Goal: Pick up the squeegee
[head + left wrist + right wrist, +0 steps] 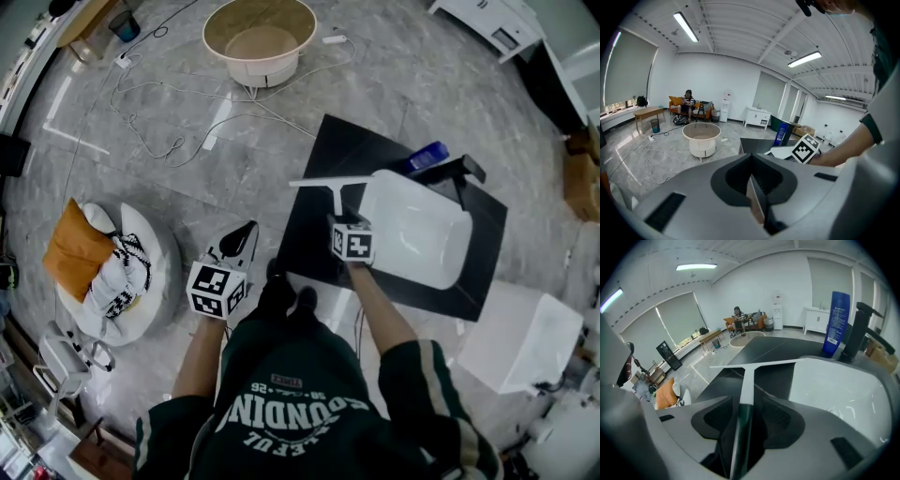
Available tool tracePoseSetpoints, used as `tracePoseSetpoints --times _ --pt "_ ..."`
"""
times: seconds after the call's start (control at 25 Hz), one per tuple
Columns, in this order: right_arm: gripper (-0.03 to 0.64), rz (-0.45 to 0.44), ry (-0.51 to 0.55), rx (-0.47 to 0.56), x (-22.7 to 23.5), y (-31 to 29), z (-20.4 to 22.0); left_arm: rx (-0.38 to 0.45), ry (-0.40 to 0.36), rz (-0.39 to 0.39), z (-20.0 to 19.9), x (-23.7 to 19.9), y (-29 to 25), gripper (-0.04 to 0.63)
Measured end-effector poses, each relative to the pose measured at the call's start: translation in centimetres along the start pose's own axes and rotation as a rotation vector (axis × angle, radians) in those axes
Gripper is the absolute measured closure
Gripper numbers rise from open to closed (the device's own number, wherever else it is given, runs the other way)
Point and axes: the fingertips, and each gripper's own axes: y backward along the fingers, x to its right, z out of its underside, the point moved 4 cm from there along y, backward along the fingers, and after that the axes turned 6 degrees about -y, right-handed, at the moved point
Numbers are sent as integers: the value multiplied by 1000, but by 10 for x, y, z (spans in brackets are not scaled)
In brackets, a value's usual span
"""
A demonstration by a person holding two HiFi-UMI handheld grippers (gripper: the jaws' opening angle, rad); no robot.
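The squeegee [330, 186] is white with a long thin blade and a straight handle. My right gripper [339, 217] is shut on its handle and holds it above the black counter [319, 225], beside the white sink basin [412, 230]. In the right gripper view the squeegee [749, 373] runs forward from between the jaws, its blade lying crosswise over the basin's rim [825, 363]. My left gripper [240, 241] hangs over the floor to the left of the counter, shut with nothing in it. In the left gripper view the left gripper [757, 197] has its jaws pressed together.
A blue bottle [424, 157] and a black tap [466, 170] stand at the counter's far side. A round beige tub [260, 39] and loose cables [159, 112] lie on the floor ahead. A white seat with an orange cushion [77, 248] is at left, a white box [520, 337] at right.
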Motion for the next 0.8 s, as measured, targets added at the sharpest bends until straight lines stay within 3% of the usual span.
tracePoseSetpoints --times 0.6,0.68,0.8 --pt "444 62 47 -119 -12 -8 6 -12 13 0 5 -6 -1 594" --pt "504 40 51 -135 -18 -8 7 -14 7 4 5 -5 -1 594" --pt "517 29 19 -155 -22 -9 9 -15 2 3 5 -6 2 594"
